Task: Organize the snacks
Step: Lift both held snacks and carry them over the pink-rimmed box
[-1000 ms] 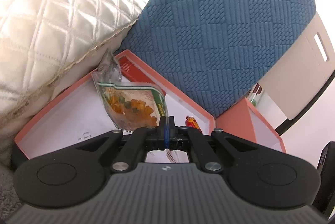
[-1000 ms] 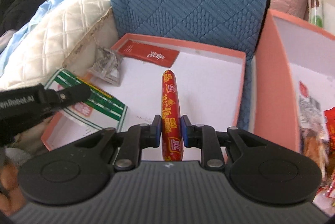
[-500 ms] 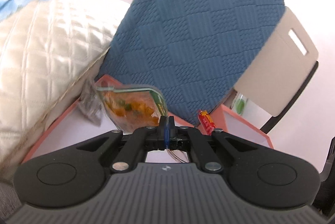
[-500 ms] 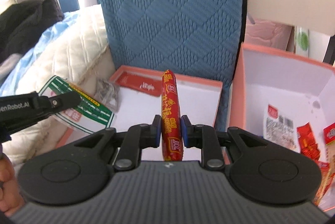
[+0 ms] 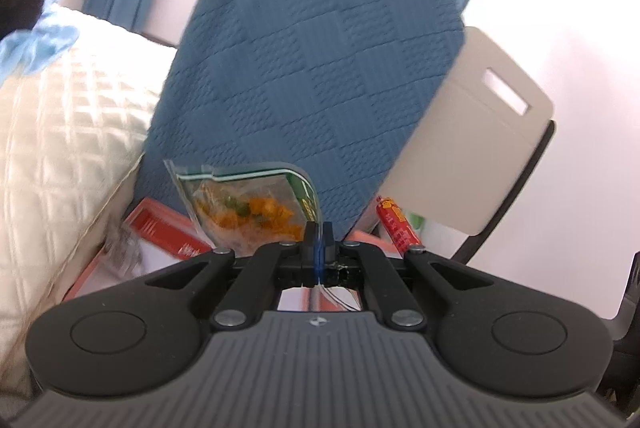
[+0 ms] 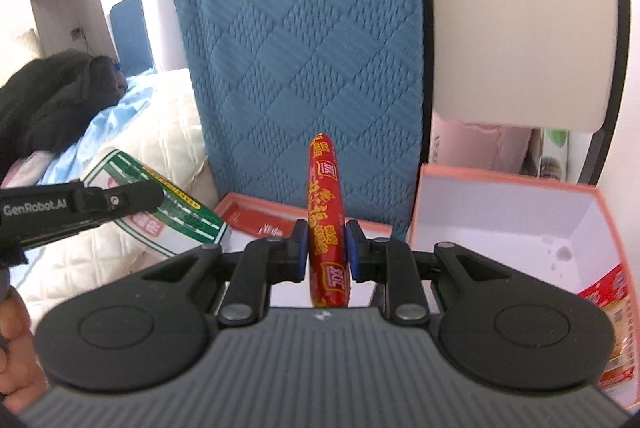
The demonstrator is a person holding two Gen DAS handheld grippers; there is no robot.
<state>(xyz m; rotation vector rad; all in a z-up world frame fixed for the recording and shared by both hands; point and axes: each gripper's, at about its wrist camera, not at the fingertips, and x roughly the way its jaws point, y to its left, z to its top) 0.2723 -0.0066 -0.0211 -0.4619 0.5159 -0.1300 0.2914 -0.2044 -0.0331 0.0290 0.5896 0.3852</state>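
Only the right wrist view shows the pink box [image 6: 500,195] with packets inside and the person's hand [image 6: 14,340] behind the left gripper [image 5: 319,232]. That gripper is pinched fully closed on the edge of a snack bag [image 5: 248,205], which juts forward. The right gripper [image 6: 327,248] clamps a red sausage [image 6: 324,211] lengthwise between its narrowly parted jaws, before the blue cushion [image 6: 304,47].

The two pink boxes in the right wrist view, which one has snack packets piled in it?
The right-hand pink box, holding red and orange packets; the left box shows one flat red sachet.
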